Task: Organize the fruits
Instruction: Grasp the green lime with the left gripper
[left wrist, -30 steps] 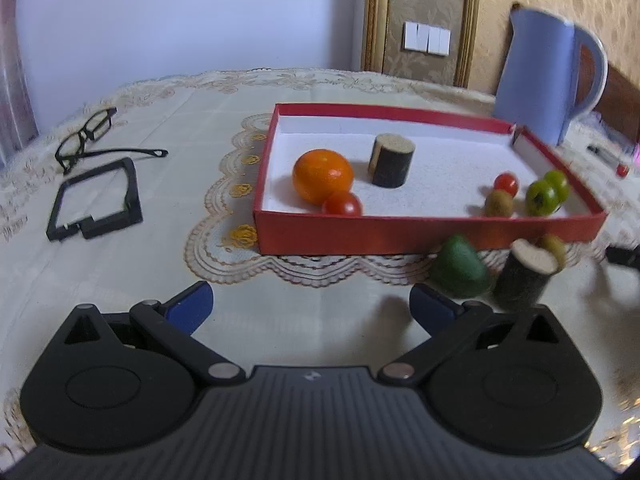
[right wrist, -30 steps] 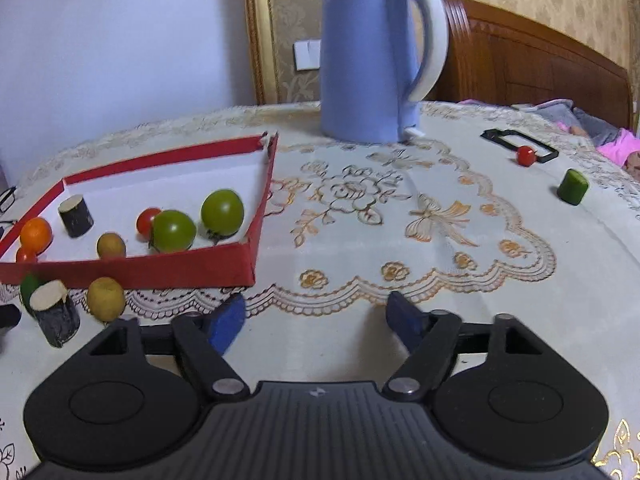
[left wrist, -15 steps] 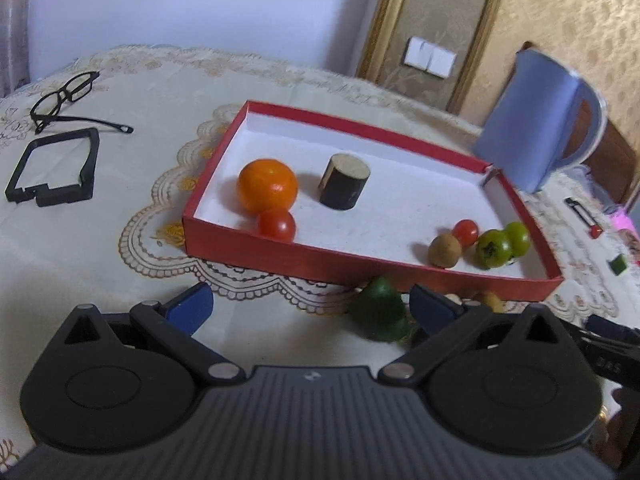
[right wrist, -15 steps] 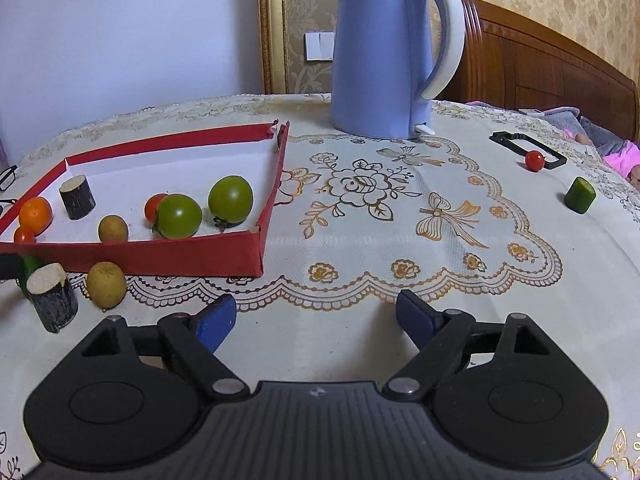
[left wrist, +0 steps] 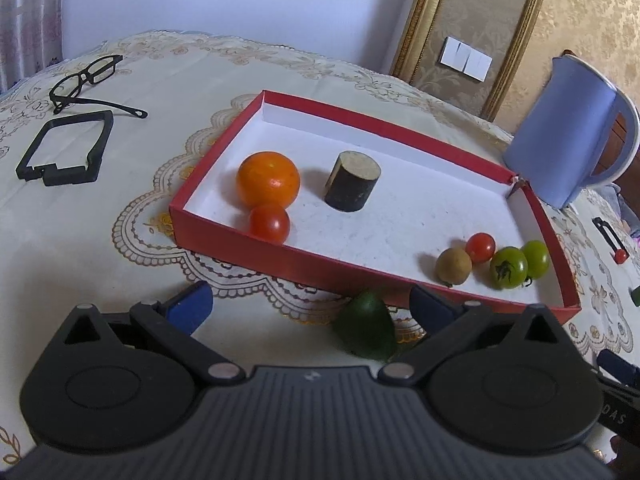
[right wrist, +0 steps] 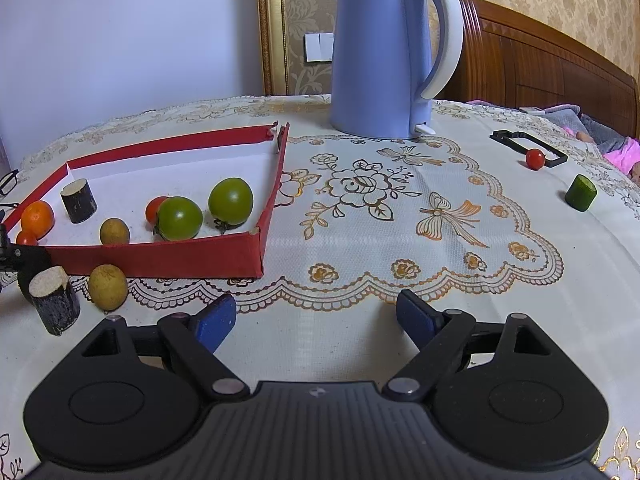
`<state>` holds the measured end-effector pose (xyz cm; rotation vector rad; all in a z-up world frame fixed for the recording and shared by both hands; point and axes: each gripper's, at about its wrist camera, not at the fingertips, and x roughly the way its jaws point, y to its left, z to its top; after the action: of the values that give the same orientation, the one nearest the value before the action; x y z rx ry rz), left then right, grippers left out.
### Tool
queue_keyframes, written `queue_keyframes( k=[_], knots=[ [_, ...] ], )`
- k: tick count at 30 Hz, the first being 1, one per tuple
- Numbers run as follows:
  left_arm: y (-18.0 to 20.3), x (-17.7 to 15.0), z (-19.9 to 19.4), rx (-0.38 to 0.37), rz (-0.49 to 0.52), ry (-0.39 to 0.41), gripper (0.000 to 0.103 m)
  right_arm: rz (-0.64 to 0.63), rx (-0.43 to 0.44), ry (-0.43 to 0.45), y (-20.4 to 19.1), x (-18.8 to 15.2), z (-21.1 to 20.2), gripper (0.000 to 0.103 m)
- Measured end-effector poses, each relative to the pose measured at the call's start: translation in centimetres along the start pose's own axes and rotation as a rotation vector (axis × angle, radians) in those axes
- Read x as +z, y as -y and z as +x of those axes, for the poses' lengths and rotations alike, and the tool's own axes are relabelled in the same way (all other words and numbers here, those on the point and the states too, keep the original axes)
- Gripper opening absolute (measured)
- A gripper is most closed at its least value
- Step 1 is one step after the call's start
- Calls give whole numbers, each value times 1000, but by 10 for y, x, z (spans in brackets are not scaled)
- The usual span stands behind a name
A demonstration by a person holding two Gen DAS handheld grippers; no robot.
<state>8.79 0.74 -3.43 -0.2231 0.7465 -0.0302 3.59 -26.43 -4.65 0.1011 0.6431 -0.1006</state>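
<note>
A red box (left wrist: 280,268) with a white floor holds an orange (left wrist: 268,179), a red tomato (left wrist: 269,223), a dark wooden cylinder (left wrist: 352,186), a brown fruit (left wrist: 453,266), a cherry tomato (left wrist: 480,247) and two green tomatoes (left wrist: 509,268). A dark green fruit (left wrist: 366,326) lies on the cloth before the box, between the fingers of my open left gripper (left wrist: 310,306), nearer the right one and untouched. My right gripper (right wrist: 316,318) stands open over bare cloth. To its left lie a brown fruit (right wrist: 107,286) and a bark-covered cylinder (right wrist: 54,304) outside the box (right wrist: 160,258).
A blue kettle (right wrist: 380,52) stands behind the box's right corner. At the far right lie a cherry tomato (right wrist: 535,159), a green cylinder (right wrist: 581,192) and a black frame (right wrist: 528,146). Glasses (left wrist: 86,80) and another black frame (left wrist: 66,148) lie to the left.
My left gripper has rolled and shifted toward the dark green fruit, which now sits between its fingers. The right gripper's jaws have widened slightly; it has otherwise stayed put.
</note>
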Motion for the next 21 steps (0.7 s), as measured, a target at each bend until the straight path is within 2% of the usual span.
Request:
queue_keyframes(
  k=[2,4,8,9,12,13,17,21],
  knots=[
    [0,-2,-1,15,-2,5,103,1,1,0,0,0,0,87],
    [0,-3,-4,40,-13,8,95,0,0,0,0,0,0,87],
    [2,-2,-7,17,-4,9,83,2,1,0,0,0,0,87],
    [2,-3,-8,9,-3,9,75,2,1,1,0,0,0,87],
    [8,-2,-15,-76,11,-8,36,-1,-1,0,0,0,0,87],
    [11,-2,-16,-98,24,-23,30,1,0,0,0,0,0,87],
    [19,-6,-8,-106,50,-54,28,1,0,0,0,0,0,87],
    [19,-10,-9,-109,61,-30,25,3,1,1,0,0,0,87]
  ],
)
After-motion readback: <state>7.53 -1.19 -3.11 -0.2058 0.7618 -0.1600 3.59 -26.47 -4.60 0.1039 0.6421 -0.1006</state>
